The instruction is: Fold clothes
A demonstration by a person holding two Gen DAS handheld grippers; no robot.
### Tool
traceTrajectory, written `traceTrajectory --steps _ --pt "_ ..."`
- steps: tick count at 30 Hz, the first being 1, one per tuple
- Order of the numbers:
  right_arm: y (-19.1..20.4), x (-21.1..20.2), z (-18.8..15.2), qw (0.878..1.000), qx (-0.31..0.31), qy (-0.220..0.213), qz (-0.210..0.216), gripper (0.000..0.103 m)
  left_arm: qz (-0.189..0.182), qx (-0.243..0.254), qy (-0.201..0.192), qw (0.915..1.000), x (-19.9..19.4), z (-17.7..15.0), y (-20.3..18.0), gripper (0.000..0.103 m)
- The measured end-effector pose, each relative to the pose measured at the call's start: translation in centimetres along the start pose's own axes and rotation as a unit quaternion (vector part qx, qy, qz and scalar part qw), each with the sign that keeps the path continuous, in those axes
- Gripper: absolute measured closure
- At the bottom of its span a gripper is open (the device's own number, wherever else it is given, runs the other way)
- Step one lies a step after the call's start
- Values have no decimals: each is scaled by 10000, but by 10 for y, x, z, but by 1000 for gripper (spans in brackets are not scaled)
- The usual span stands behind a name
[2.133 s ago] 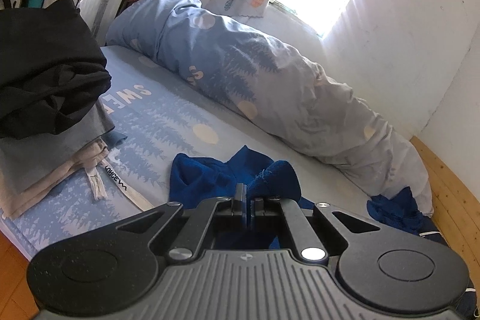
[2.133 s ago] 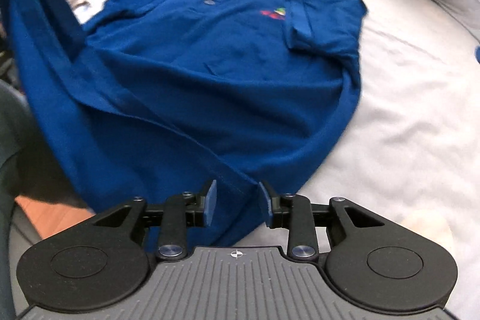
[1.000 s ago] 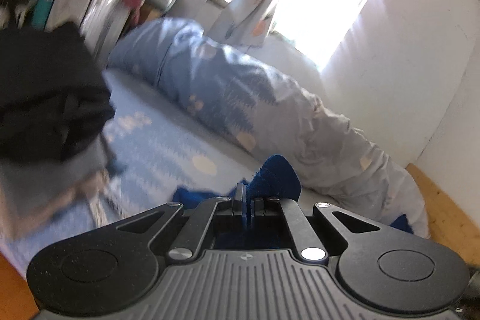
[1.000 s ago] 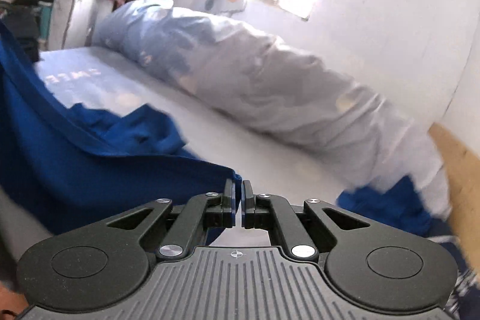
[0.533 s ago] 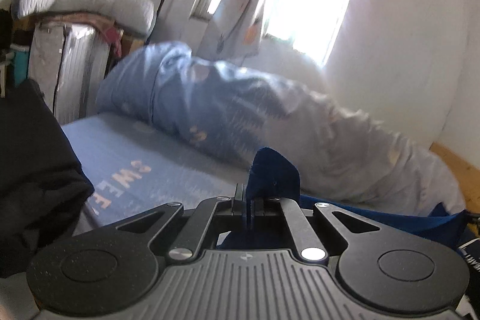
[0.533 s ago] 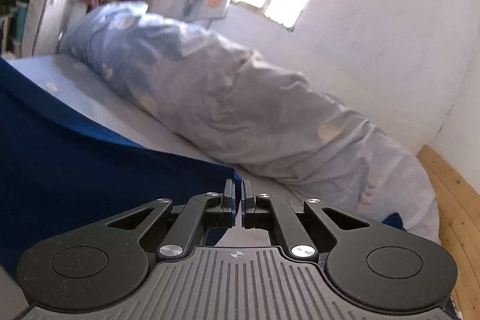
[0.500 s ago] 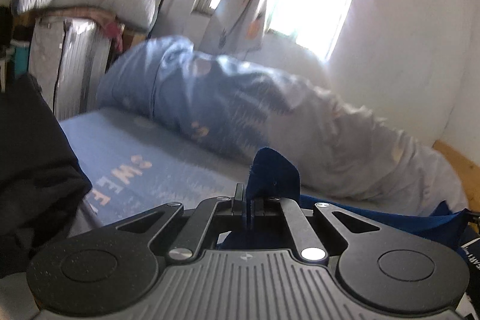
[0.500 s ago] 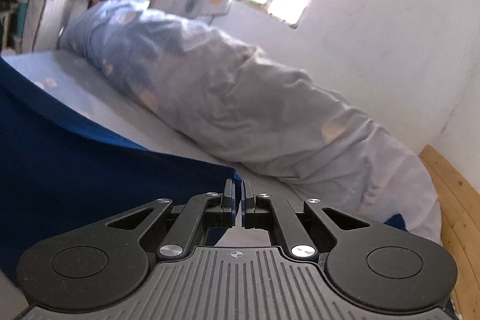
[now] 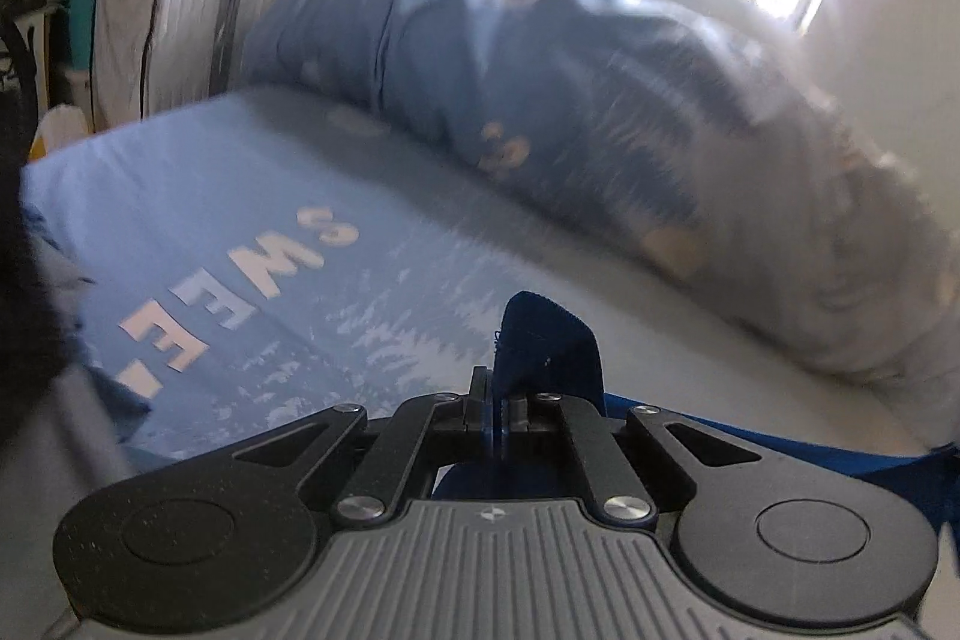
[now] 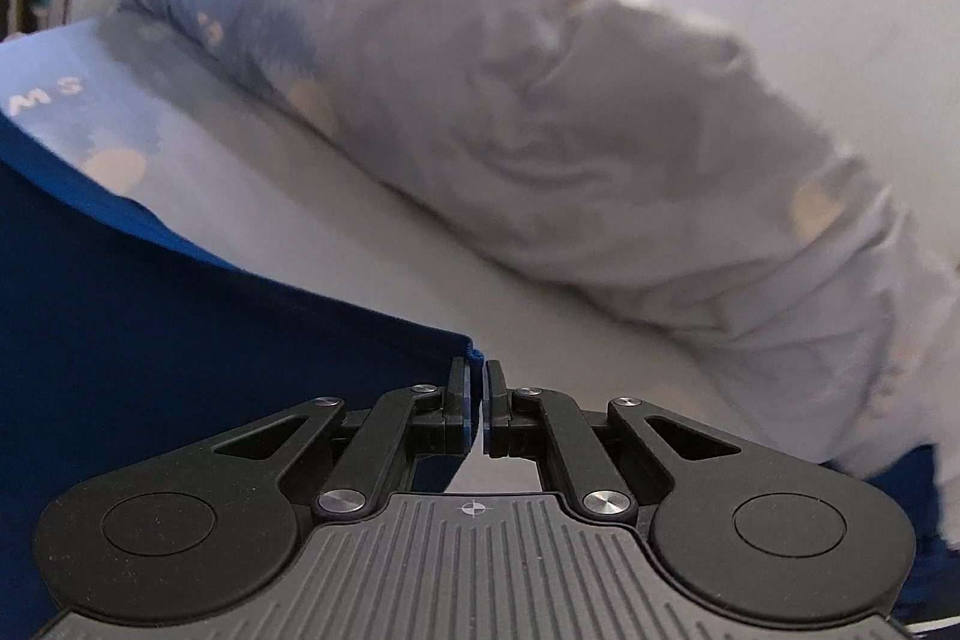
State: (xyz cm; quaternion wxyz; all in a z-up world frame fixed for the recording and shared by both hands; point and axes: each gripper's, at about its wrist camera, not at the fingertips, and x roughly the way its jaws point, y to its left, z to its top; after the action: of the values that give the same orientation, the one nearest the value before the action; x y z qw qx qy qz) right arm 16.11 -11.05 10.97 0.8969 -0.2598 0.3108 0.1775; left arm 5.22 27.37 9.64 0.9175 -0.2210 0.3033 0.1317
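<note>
Both tongs are pinched nearly closed on cloth. Left gripper [image 9: 497,403] clamps a corner of the blue shirt [image 9: 549,349], a flap of which stands up just past its tips. Right gripper [image 10: 477,388] nips the shirt's [image 10: 150,328] other corner, the fabric spreading out to the left. Beyond lie the printed bed sheet [image 9: 252,220] and, farther off, the rumpled duvet [image 10: 570,112]; both views are blurred.
</note>
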Motion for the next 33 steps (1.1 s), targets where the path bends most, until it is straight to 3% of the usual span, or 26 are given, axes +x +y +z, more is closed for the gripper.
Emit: traceTrajectory --steps 5,6,7,8,9,11,12,16,20,25,29,33 --pt "4 62 -6 9992 230 326 57 98 86 136 38 9999 44 -11 4 96" --pt "5 67 -8 9990 317 305 -17 96 91 153 -12 9998 45 -13 6 92" --pt "5 69 -12 9986 441 214 -188 96 51 142 -101 9998 41 -15 8 81" --pt "5 68 -16 9977 557 98 -360 89 3 115 -186 9998 38 -17 11 60" --pt "5 66 -20 9964 682 -7 -506 78 -70 46 -262 9996 34 -19 17 33" --pt "3 60 -29 9931 981 -168 -622 53 -241 -151 -448 9986 19 -23 28 9" --pt "4 52 -34 9909 1136 -340 -636 49 -339 -270 -508 9978 9 -26 34 5" --pt "24 -1 -62 9836 1567 -827 -342 43 -701 -659 -331 9948 -31 -42 57 2" --pt "65 -74 -100 9768 1698 -1308 28 23 -829 -869 -138 9927 -88 -79 75 0" --pt "88 -152 -154 9589 2413 -1472 240 21 -961 -1359 605 9842 -134 -134 94 0" --pt "103 -182 -187 9405 2986 -1523 558 20 -1155 -1552 1038 9756 -146 -166 95 0" --pt "119 -195 -203 9297 3204 -1484 1044 20 -1360 -1774 1424 9643 -134 -180 94 0"
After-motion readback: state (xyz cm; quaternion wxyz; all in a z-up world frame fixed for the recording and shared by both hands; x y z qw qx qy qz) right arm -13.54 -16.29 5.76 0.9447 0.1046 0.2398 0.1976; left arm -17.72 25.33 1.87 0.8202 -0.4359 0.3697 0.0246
